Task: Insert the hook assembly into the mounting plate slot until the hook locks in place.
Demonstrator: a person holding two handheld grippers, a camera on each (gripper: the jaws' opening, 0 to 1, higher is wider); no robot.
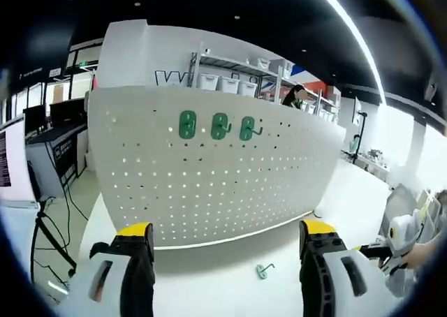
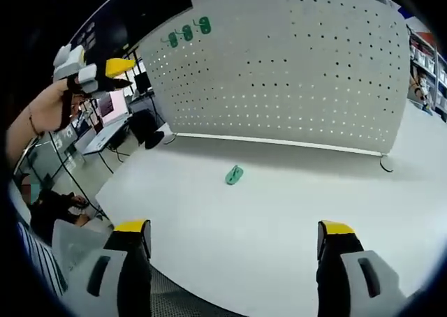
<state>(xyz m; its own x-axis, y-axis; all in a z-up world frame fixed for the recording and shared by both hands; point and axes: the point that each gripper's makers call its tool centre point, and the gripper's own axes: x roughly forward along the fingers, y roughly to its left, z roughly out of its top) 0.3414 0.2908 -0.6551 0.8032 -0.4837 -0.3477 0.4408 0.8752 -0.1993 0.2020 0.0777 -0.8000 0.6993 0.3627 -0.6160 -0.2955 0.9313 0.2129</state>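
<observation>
Loose green hook flat on white table, ahead of right gripper, between its jaws' line and pegboard; long axis slanted, upper end toward board. In left gripper view, same hook just ahead of left gripper, nearer right jaw. Both grippers wide, empty. Three green hooks mounted high on pegboard. Other gripper raised far left. Path clear.

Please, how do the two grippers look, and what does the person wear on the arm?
Each gripper, left and right, has two dark jaws with yellow tips and grey casings with a dark slot. In the right gripper view, the arm is bare, with a thin dark band at the wrist.
</observation>
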